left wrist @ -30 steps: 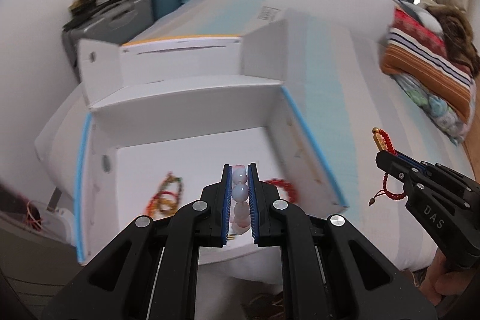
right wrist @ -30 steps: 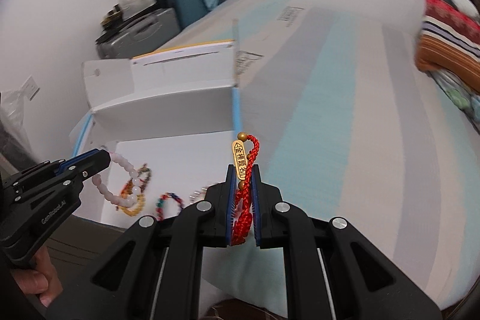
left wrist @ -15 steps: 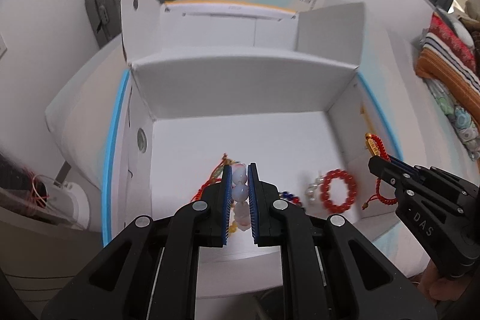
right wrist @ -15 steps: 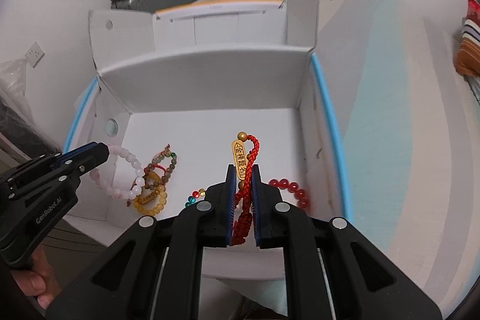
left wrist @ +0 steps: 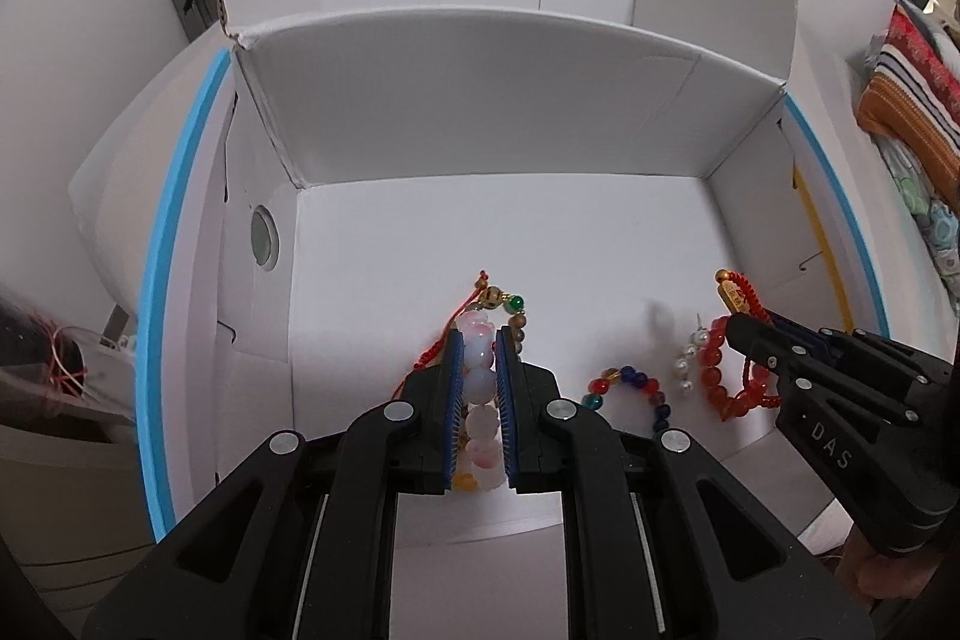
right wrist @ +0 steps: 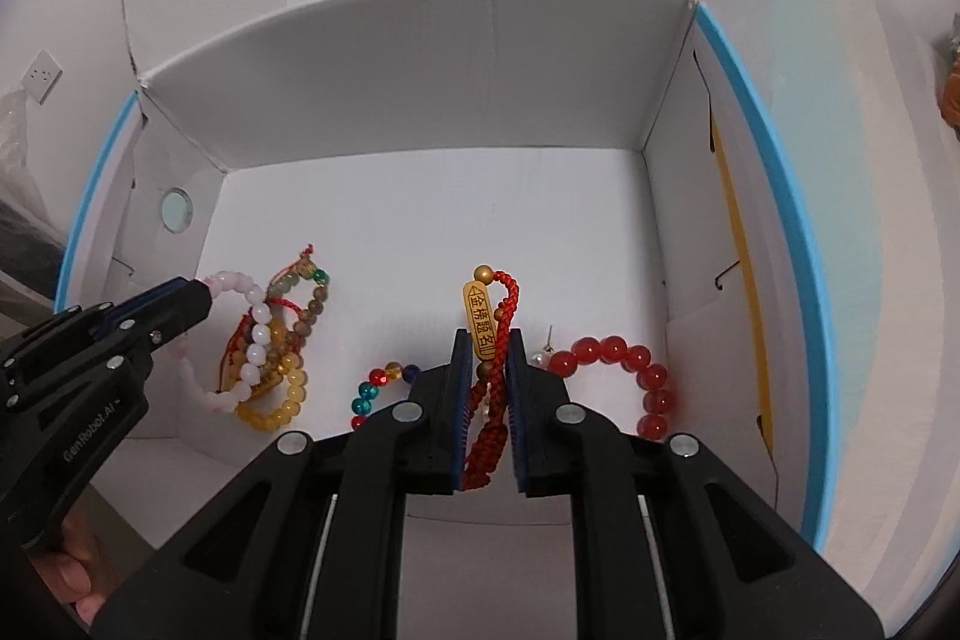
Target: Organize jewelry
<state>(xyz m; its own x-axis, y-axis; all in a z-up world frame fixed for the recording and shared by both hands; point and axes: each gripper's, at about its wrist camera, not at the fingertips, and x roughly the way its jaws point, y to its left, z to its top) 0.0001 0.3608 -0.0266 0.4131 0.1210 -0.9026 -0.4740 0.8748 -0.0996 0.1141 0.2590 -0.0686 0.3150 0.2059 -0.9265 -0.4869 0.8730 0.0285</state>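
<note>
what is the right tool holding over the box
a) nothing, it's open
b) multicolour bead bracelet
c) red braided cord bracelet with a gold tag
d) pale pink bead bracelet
c: the right tool is shut on the red cord bracelet, its gold tag sticking up between the fingers, while the pink bead bracelet is in the left tool and the multicolour bead bracelet lies on the floor of the white box.

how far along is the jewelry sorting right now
Mostly done. Several bracelets already lie in the white box: red beads, multicolored beads, a yellow-and-brown pile. In hand: the left gripper holds a pink bead bracelet, the right gripper a red cord bracelet. Left: releasing both.
</note>
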